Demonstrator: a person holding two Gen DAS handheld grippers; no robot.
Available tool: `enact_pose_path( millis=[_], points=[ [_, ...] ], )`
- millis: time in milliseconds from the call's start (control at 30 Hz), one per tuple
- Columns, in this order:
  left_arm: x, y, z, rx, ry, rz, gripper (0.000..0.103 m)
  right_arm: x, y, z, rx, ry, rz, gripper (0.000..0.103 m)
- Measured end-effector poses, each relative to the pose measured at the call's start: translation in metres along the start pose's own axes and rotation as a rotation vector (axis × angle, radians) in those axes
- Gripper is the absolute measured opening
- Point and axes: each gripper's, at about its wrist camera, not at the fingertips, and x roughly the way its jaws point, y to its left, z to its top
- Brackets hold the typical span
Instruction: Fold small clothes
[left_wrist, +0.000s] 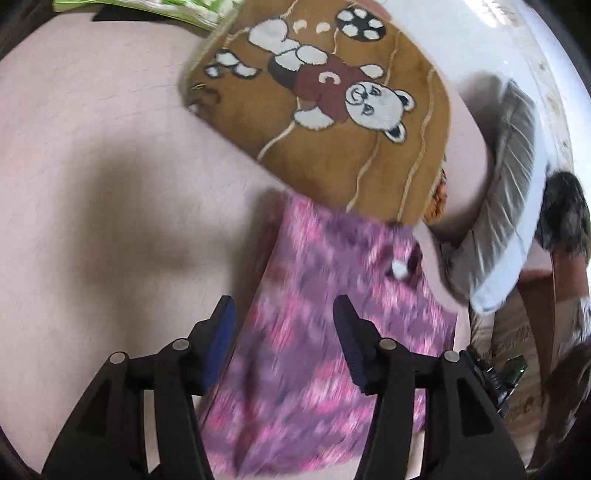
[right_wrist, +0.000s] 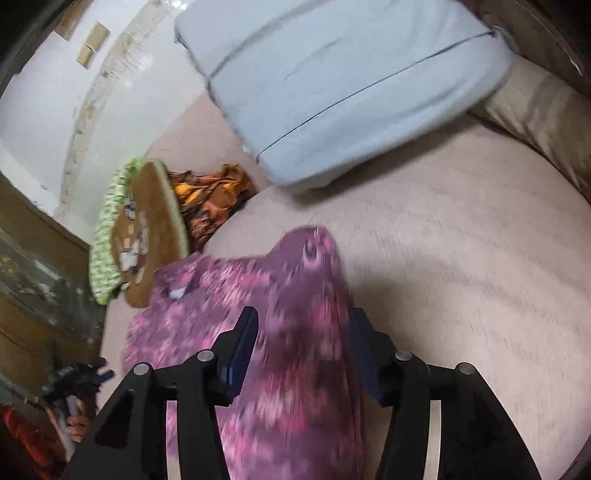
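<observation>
A purple and pink patterned garment (left_wrist: 314, 369) lies on the pale pink bed sheet (left_wrist: 92, 184), blurred in both views. My left gripper (left_wrist: 284, 301) hangs over the garment's left edge with its jaws open; one blue pad is over the sheet, the other over the cloth. In the right wrist view the same garment (right_wrist: 295, 387) runs up between the fingers of my right gripper (right_wrist: 303, 312), which stands open above it with nothing pinched. A folded hump of the cloth sits just beyond the right fingertips.
A brown teddy-bear mat (left_wrist: 332, 122) overlaps the garment's far end, with green-white cloth (right_wrist: 107, 229) and orange cloth (right_wrist: 210, 199) beside it. A light blue folded cushion (right_wrist: 332, 81) and a beige pillow (right_wrist: 535, 110) lie farther back. The bed's edge and wooden furniture (right_wrist: 44, 258) are at left.
</observation>
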Motion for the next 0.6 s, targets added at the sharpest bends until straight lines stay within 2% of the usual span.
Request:
enact_pose_path(
  millis=[67,100,167,267,300,333,367,400,433,467,567,600],
  points=[
    [0.02,-0.004,0.016,0.005,0.046,0.022,0.059,0.016,0.0,0.009,-0.008,0.006,-0.029,0.054],
    [0.03,-0.004,0.021,0.004,0.063,0.057,0.059,0.024,-0.001,0.012,-0.01,0.01,-0.044,0.054],
    [0.045,-0.005,0.024,0.013,0.093,0.077,0.059,0.042,-0.002,0.019,-0.004,0.027,-0.06,0.054],
    [0.063,-0.01,0.02,0.029,0.143,0.017,0.059,0.061,0.003,0.02,-0.04,0.063,-0.064,0.054],
    [0.063,-0.012,0.02,0.034,0.137,0.007,0.059,0.065,0.008,0.02,-0.071,0.063,-0.086,0.053],
    [0.06,-0.017,0.018,0.047,0.097,0.006,0.059,0.066,0.013,0.021,-0.098,0.053,-0.098,0.049],
    [0.056,-0.02,0.017,0.056,0.075,0.015,0.052,0.064,0.021,0.02,-0.152,0.027,-0.11,0.034],
    [0.049,-0.025,0.017,0.071,0.028,0.027,0.027,0.063,0.028,0.021,-0.189,0.009,-0.126,0.01],
    [0.045,-0.028,0.018,0.078,0.011,0.029,0.013,0.059,0.035,0.022,-0.227,-0.006,-0.125,0.004],
    [0.041,-0.031,0.021,0.085,-0.009,0.039,0.003,0.054,0.039,0.024,-0.235,-0.022,-0.107,0.004],
    [0.031,-0.034,0.029,0.099,-0.092,0.087,0.003,0.033,0.042,0.033,-0.222,-0.11,-0.055,0.004],
    [0.034,-0.032,0.032,0.098,-0.094,0.096,0.003,0.028,0.04,0.036,-0.199,-0.134,-0.039,0.004]
  ],
)
